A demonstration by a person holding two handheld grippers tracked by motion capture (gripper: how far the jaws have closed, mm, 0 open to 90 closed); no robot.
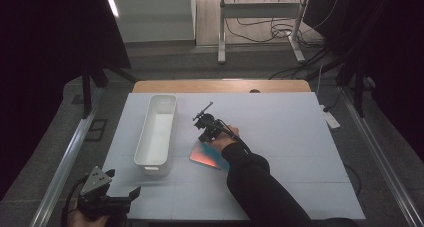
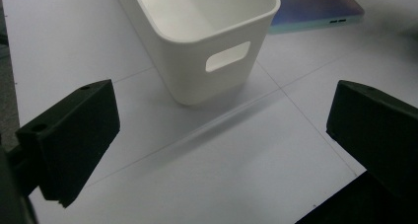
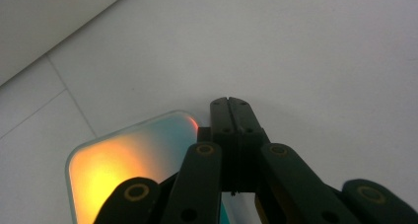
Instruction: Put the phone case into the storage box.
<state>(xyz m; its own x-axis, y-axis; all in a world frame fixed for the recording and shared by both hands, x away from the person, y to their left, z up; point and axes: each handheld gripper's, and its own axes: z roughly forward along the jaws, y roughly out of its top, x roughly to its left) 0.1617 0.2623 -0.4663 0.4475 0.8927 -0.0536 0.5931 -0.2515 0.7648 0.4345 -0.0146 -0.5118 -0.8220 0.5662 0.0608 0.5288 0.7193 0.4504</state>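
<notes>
A white-covered worktop [image 1: 280, 137] with faint grid lines carries a long white bin [image 1: 156, 132] lying lengthwise at about ten o'clock from its centre, and a flat iridescent phone case [image 1: 207, 157] just beside the bin, at four o'clock from it.

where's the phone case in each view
High view: phone case lies centre, right of the white bin, under the right hand.
Left gripper view: top right edge, beyond the bin.
Right gripper view: lower left, glowing orange, beside the shut right tongs.
Shared landmark: the white table mat's seam lines.
</notes>
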